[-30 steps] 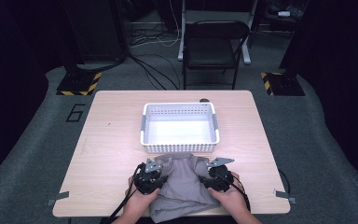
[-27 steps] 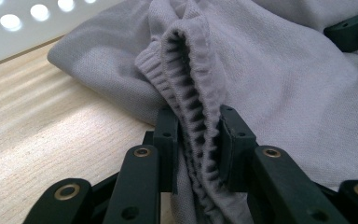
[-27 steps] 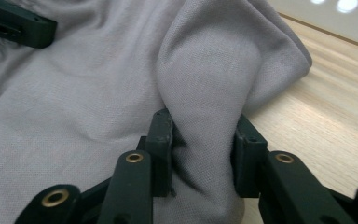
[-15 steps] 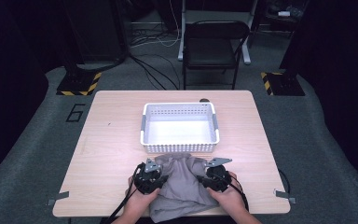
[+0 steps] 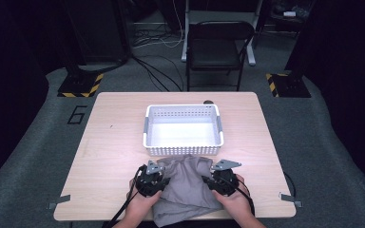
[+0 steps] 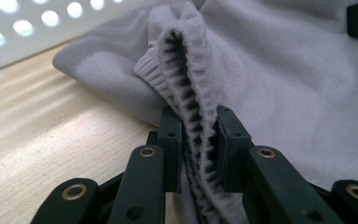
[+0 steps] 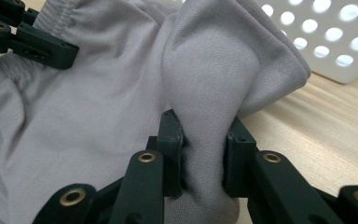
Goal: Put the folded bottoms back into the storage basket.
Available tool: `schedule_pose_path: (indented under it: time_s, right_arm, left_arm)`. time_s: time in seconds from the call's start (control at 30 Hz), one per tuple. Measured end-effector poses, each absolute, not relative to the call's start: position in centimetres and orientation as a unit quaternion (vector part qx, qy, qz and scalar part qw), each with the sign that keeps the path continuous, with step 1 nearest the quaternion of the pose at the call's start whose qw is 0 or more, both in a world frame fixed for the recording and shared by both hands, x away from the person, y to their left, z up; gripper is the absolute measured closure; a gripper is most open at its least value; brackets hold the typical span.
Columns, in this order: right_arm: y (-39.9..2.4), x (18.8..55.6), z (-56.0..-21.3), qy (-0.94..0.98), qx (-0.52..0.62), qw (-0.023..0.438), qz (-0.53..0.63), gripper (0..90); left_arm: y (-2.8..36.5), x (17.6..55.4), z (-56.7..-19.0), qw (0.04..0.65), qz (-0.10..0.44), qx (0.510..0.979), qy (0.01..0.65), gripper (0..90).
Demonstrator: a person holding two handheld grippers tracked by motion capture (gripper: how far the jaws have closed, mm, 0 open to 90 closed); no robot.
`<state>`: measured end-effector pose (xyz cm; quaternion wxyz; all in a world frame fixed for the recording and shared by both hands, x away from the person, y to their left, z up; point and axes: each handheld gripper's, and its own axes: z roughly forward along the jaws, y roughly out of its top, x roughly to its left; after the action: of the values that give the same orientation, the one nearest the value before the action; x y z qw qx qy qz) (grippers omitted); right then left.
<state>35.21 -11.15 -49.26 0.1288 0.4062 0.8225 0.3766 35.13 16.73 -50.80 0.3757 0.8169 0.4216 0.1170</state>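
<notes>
The grey garment is soft, light, floppy (likely to sag); left gripper pinches its ribbed waistband, right gripper clamps a fabric fold; hems grip best.

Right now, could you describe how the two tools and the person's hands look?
Each tool, left and right, is a black body with a grey three-cornered plate on top and a black cable trailing toward the person. Up close, the jaws are matt black blocks on black link bars joined by brass-coloured rivets. The left hand and right hand are bare, with no gloves and no sleeves in view.
</notes>
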Motion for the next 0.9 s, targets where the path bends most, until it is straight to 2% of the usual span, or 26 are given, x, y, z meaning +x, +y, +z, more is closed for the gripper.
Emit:
schedule_pose_path:
  time_s: [0.9]
  right_arm:
    - [-12.0, 33.8, -46.8, 0.795, 0.406, 0.136, 0.430, 72.4]
  left_arm:
    - [18.6, 34.5, -46.8, 0.419, 0.123, 0.796, 0.419, 78.3]
